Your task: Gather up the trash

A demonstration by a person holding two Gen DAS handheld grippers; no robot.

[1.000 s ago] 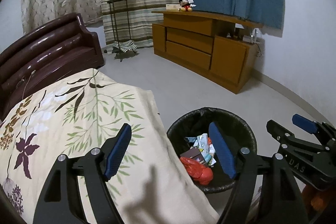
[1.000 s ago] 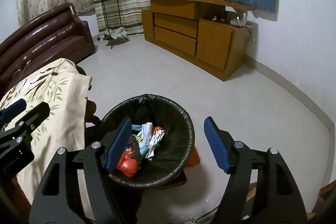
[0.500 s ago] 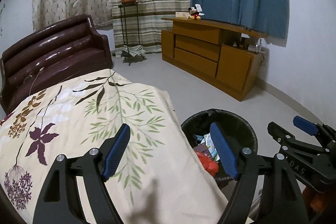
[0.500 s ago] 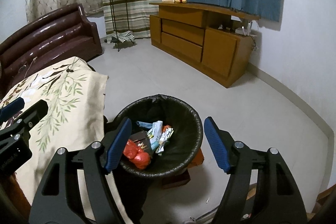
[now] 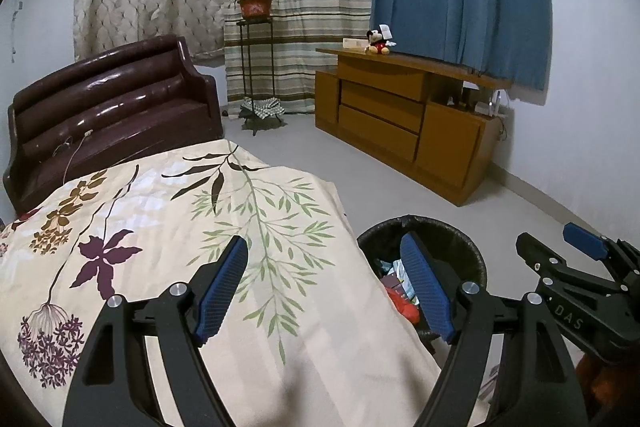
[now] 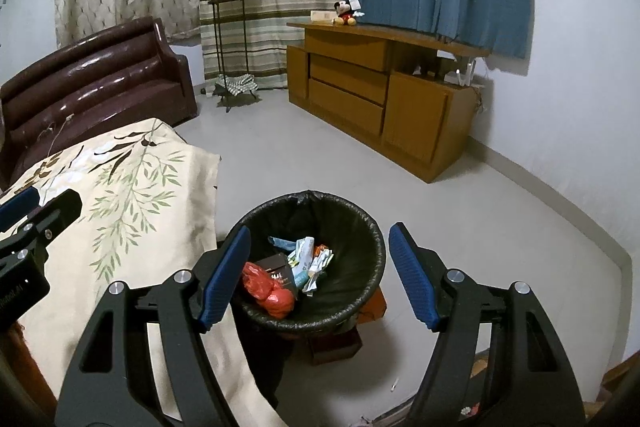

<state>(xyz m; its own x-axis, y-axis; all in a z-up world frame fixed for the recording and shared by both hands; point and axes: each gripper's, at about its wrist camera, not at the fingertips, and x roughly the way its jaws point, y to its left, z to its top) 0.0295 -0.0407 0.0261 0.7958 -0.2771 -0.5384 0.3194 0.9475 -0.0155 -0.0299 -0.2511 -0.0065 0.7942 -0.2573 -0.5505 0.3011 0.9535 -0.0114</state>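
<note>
A round trash bin with a black liner stands on the floor beside the table; it also shows in the left wrist view. Inside lie a red plastic bag, a dark box and crumpled wrappers. My right gripper is open and empty, above the bin. My left gripper is open and empty, over the edge of the floral tablecloth, left of the bin.
A dark brown sofa stands behind the table. A wooden cabinet with a plush toy runs along the far wall. A plant stand is by the curtains. A brown box lies under the bin.
Both grippers have risen and pulled back to the left; more tablecloth and sofa show in both views. Both stay open and empty.
</note>
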